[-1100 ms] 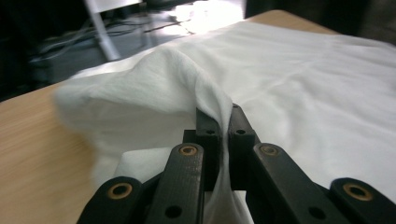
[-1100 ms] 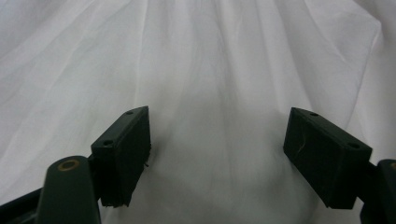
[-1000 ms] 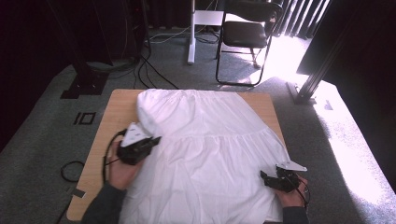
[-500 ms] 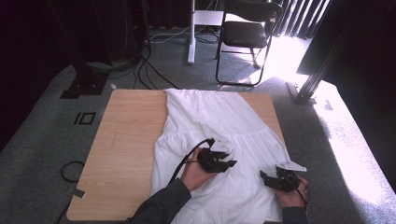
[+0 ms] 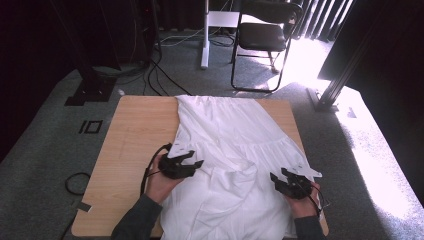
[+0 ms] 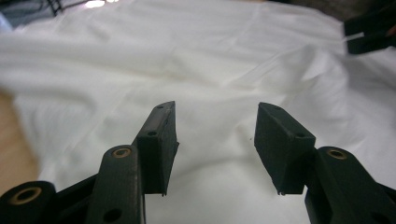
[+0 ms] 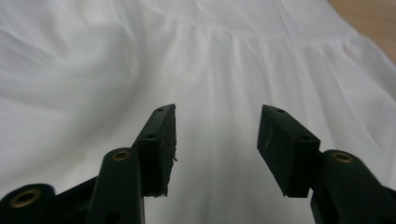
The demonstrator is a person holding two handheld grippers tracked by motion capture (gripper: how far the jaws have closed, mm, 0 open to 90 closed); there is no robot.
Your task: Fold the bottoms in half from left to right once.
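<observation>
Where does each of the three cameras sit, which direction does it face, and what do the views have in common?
High view: above the person's side, facing forward and down on the light wooden table and the white fabric garment; both forearms, the left gripper and the right gripper show.
Left gripper view: rides on the left gripper, facing across the garment; its open black jaws show.
Right gripper view: rides on the right gripper, facing along the garment's gathered seam; its open jaws show.
Shared: all three show the garment.
</observation>
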